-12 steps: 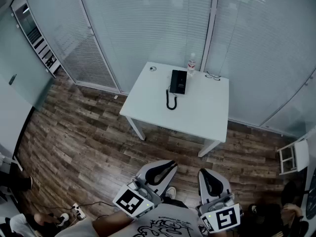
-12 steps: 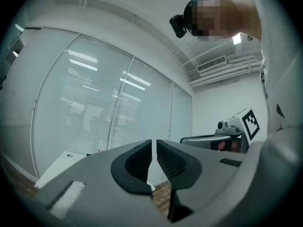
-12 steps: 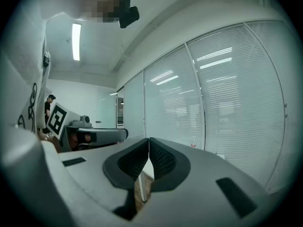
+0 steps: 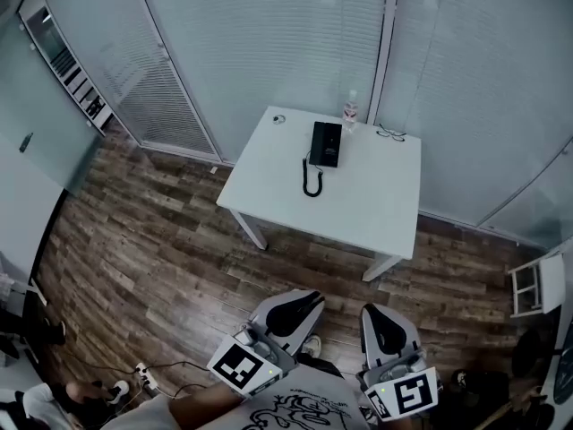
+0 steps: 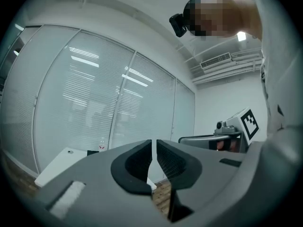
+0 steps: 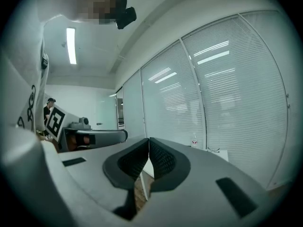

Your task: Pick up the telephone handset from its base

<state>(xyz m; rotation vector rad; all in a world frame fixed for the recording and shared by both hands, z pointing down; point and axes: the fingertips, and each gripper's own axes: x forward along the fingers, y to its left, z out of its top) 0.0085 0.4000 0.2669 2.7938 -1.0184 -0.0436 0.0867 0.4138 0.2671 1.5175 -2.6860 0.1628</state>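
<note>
The black telephone [image 4: 329, 146] sits toward the far side of the white worktop [image 4: 358, 206]. Its handset [image 4: 318, 143] lies on the base, and the coiled cord [image 4: 311, 181] loops toward the near edge. Just beside the telephone stands a clear bottle [image 4: 350, 112] with a red label. Its print is too small to read, and its contents cannot be made out. The left hand-held gripper [image 5: 154, 148] and the right hand-held gripper [image 6: 148, 148] both have their jaws closed on nothing, well apart from the worktop.

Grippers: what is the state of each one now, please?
Left gripper: closed, holding nothing.
Right gripper: closed, holding nothing.
</note>
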